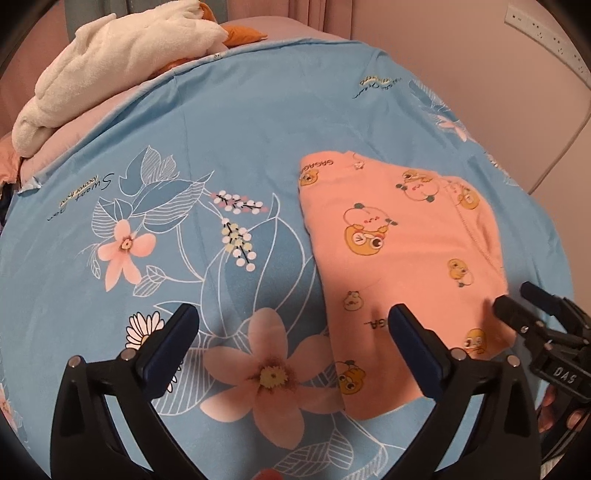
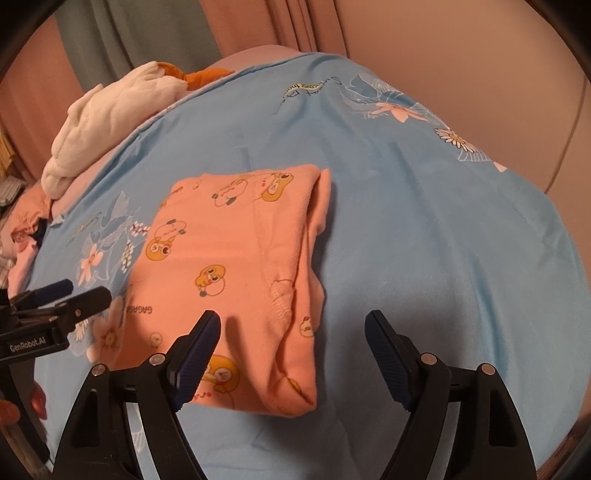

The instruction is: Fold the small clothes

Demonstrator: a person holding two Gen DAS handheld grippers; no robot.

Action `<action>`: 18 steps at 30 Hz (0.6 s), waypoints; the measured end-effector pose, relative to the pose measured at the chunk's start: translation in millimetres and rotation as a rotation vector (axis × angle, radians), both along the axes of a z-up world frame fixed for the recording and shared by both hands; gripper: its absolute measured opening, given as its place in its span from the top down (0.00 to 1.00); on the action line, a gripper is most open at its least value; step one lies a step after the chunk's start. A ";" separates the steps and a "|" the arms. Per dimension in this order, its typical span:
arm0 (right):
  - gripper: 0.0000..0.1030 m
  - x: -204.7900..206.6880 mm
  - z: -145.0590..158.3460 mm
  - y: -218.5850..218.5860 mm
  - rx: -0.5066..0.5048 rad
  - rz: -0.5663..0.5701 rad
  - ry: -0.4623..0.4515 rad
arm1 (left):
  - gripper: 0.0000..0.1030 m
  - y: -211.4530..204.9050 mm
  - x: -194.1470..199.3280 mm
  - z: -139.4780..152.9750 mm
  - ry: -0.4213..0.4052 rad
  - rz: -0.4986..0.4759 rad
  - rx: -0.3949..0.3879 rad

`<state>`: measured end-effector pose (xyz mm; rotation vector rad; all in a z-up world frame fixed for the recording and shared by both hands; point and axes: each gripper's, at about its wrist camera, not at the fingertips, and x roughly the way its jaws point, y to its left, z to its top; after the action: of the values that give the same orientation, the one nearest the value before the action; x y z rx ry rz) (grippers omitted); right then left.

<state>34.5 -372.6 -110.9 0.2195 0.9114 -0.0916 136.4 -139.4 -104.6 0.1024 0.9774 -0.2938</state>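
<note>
A peach-orange small garment (image 1: pixel 399 236) (image 2: pixel 229 251) printed with cartoon ducks lies folded into a rough rectangle on the blue floral sheet (image 1: pixel 229 122) (image 2: pixel 424 229). My left gripper (image 1: pixel 291 317) hovers open over the garment's near left edge, its right finger above the cloth and its left finger above the sheet. My right gripper (image 2: pixel 293 319) is open over the garment's near right edge, pads apart from the fabric. Each gripper also shows in the other's view: the right gripper (image 1: pixel 511 295) by the garment's right side, the left gripper (image 2: pixel 88 290) by its left side.
A white fluffy bundle (image 1: pixel 110 66) (image 2: pixel 110 110) with an orange piece (image 1: pixel 243 33) sits at the far left edge of the bed. Curtains hang behind it. A wall socket strip (image 1: pixel 543 33) is at the upper right. Bare blue sheet stretches right of the garment.
</note>
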 end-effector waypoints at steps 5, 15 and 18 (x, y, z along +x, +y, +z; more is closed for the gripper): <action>0.20 -4.5 5.0 5.3 -0.008 0.015 -0.011 | 0.01 1.6 -6.5 8.2 -0.016 0.016 0.013; 0.05 -15.2 20.8 23.5 -0.034 0.071 -0.058 | 0.01 4.0 -23.2 22.7 -0.034 0.026 0.028; 0.02 -18.6 27.0 29.7 -0.050 0.087 -0.077 | 0.00 5.3 -28.4 26.0 -0.029 0.021 0.019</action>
<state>15.9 -342.8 -84.0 0.1356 0.8403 -0.0255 108.0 -134.1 -78.6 0.1135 0.9521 -0.2635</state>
